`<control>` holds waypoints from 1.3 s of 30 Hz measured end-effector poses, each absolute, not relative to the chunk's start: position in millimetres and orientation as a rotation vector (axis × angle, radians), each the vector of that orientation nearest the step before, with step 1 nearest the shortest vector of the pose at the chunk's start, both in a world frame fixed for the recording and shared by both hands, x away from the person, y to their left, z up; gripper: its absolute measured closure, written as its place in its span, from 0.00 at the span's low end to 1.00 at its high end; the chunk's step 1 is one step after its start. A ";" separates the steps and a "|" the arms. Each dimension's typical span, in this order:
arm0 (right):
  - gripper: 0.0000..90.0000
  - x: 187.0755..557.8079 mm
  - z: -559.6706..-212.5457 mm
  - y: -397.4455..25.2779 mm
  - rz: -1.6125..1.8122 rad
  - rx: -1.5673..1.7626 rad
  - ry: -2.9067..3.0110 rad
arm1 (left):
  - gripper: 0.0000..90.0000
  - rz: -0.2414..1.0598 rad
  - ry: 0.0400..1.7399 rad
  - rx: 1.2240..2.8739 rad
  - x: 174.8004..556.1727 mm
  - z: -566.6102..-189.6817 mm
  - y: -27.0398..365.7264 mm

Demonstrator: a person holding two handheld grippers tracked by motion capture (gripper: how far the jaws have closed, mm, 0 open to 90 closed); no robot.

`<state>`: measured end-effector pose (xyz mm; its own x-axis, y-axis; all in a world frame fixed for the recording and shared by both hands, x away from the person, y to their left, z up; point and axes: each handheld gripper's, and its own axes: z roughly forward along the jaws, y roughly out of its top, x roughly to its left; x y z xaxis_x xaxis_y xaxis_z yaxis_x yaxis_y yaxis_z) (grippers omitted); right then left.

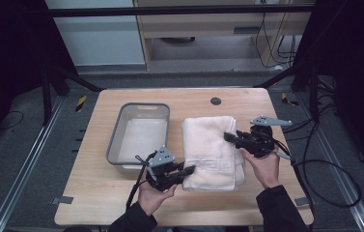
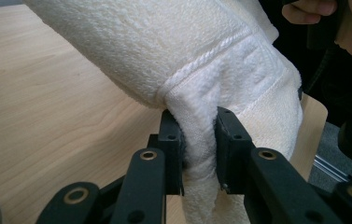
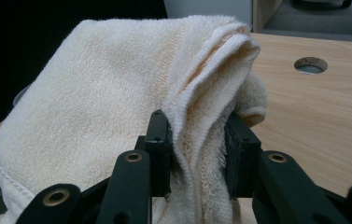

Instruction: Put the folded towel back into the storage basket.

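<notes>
- Towel (image 1: pixel 213 152): folded, cream, lying on the tabletop (image 1: pixel 247 99) right of centre, long axis running near–far.
- Bin (image 1: pixel 139 137): grey, empty, just left of the towel, its long axis parallel to the towel's.
- Left claw (image 1: pixel 190 169): clamped on the towel's near-left corner; in the left gripper view a bunched fold of hem (image 2: pixel 199 140) sits pinched between the jaws, which stand close together with cloth between them.
- Right claw (image 1: pixel 229 137): clamped on the towel's right edge, about midway along its length; the right gripper view shows several stacked layers (image 3: pixel 197 140) squeezed between the jaws.
- Both gripper views show the cloth rising up off the wood near the jaws, so I'd judge the edges are lifted, not pressed flat.
- Key relation: the bin lies left of the towel, on the left claw's side. The left claw is clearly nearer to it; the right claw has the whole towel width between it and the bin.
- If the towel goes in the bin, the move is a sideways shift left with axes already aligned; no rotation looks necessary.
- Risk: the grips are on diagonal points, near-left and mid-right, so the far end is unsupported and may sag or unfold on lifting and catch the bin's right wall (image 1: pixel 166 140).
</notes>
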<state>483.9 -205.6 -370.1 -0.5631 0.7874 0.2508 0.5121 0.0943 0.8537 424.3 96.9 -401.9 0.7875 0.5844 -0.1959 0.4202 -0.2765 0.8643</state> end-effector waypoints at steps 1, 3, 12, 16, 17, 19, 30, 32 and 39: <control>0.75 484.4 -368.4 -205.4 1.458 1.289 2.101 | 0.82 0.196 0.759 1.910 424.6 -400.6 97.2; 0.75 485.3 -364.9 -204.4 1.461 1.283 2.097 | 0.82 0.206 0.754 1.909 425.2 -397.5 98.2; 0.75 492.4 -352.6 -194.4 1.502 1.260 2.069 | 0.82 0.229 0.758 1.881 431.4 -383.9 111.1; 0.75 495.6 -348.4 -188.5 1.507 1.245 2.065 | 0.82 0.244 0.764 1.873 432.8 -380.4 116.2; 0.75 496.3 -347.5 -187.0 1.508 1.240 2.064 | 0.82 0.248 0.764 1.871 433.1 -379.8 117.3; 0.75 498.4 -346.2 -184.5 1.513 1.237 2.062 | 0.82 0.256 0.768 1.867 433.9 -378.9 119.5; 0.75 507.6 -340.4 -167.6 1.532 1.214 2.051 | 0.82 0.294 0.789 1.847 436.8 -374.3 132.7; 0.75 508.9 -338.0 -164.4 1.527 1.206 2.052 | 0.82 0.295 0.794 1.841 437.6 -373.8 135.1; 0.75 513.5 -332.2 -154.1 1.537 1.181 2.055 | 0.82 0.313 0.808 1.820 439.4 -369.1 146.7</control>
<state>513.5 -154.1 -332.2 -0.6095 0.7626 0.2166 0.4234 0.0821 0.9022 439.4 146.7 -369.1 0.7360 0.6575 -0.1615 0.3773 -0.2002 0.9042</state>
